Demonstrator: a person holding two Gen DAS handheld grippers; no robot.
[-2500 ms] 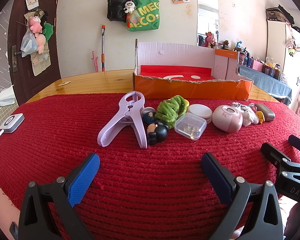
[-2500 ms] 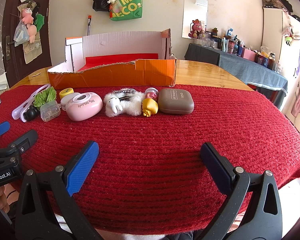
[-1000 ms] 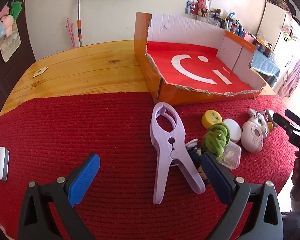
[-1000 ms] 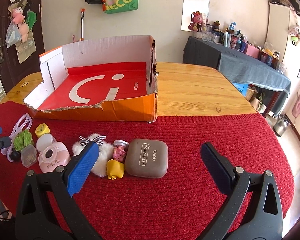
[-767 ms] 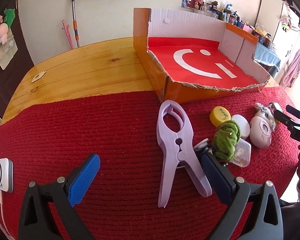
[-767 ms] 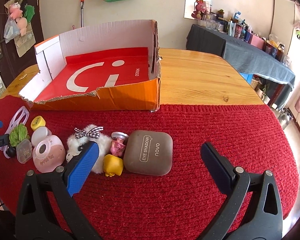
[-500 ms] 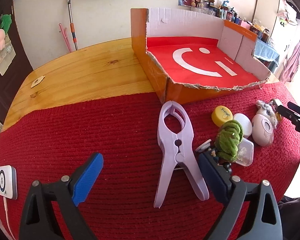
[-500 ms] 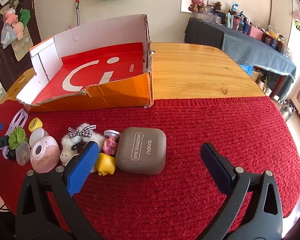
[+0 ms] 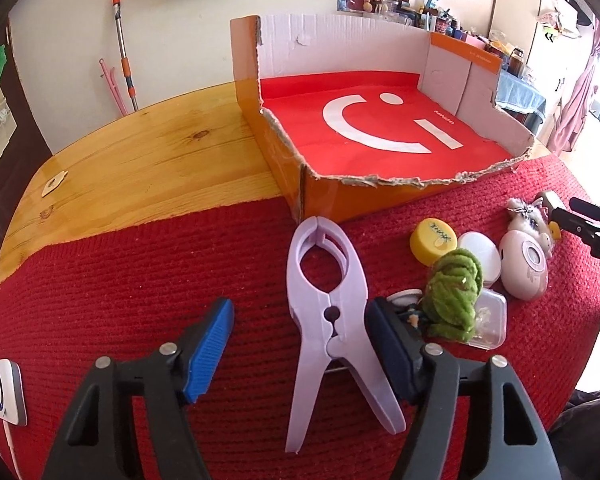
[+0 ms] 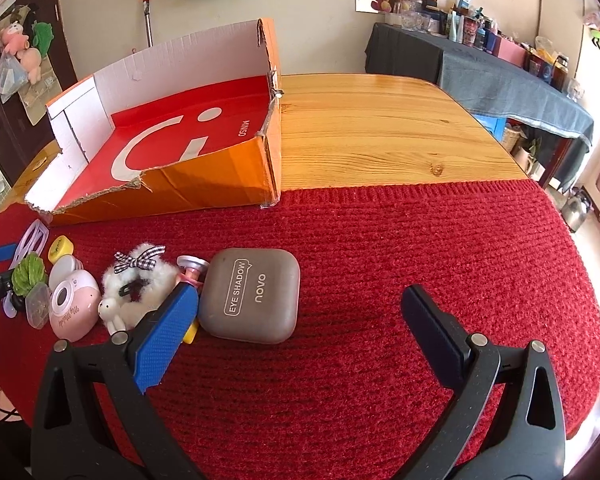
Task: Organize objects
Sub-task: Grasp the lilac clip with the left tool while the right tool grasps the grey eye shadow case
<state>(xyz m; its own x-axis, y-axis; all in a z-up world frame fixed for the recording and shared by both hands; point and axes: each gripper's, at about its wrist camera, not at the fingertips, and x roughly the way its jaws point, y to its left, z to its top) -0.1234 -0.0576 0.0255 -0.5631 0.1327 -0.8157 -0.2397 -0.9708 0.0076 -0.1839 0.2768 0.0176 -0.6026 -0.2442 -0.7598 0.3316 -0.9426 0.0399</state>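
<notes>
A lilac plastic clamp [image 9: 328, 312] lies on the red knitted cloth [image 9: 140, 280], in front of the orange cardboard box [image 9: 364, 180]. My left gripper [image 9: 300, 312] straddles the clamp and its jaws are closing. The right pad is at the clamp's side, while the left pad [image 9: 210, 338] stands clear of it. My right gripper [image 10: 298, 300] hangs open over the cloth. A taupe eye shadow case [image 10: 252, 296] lies between its fingers, close to the left pad [image 10: 164, 332] and untouched.
Right of the clamp sit a green yarn bundle [image 9: 454, 292], a clear small box [image 9: 490, 320], a yellow cap [image 9: 434, 240], a pink round device [image 9: 526, 270] and a fluffy white bunny [image 10: 140, 288]. A white device [image 9: 2, 392] lies at the cloth's left edge. Bare wooden table [image 10: 380, 132] flanks the box.
The left jaws have narrowed around the lilac clamp, which now lies between them. The right gripper has drifted closer to the eye shadow case.
</notes>
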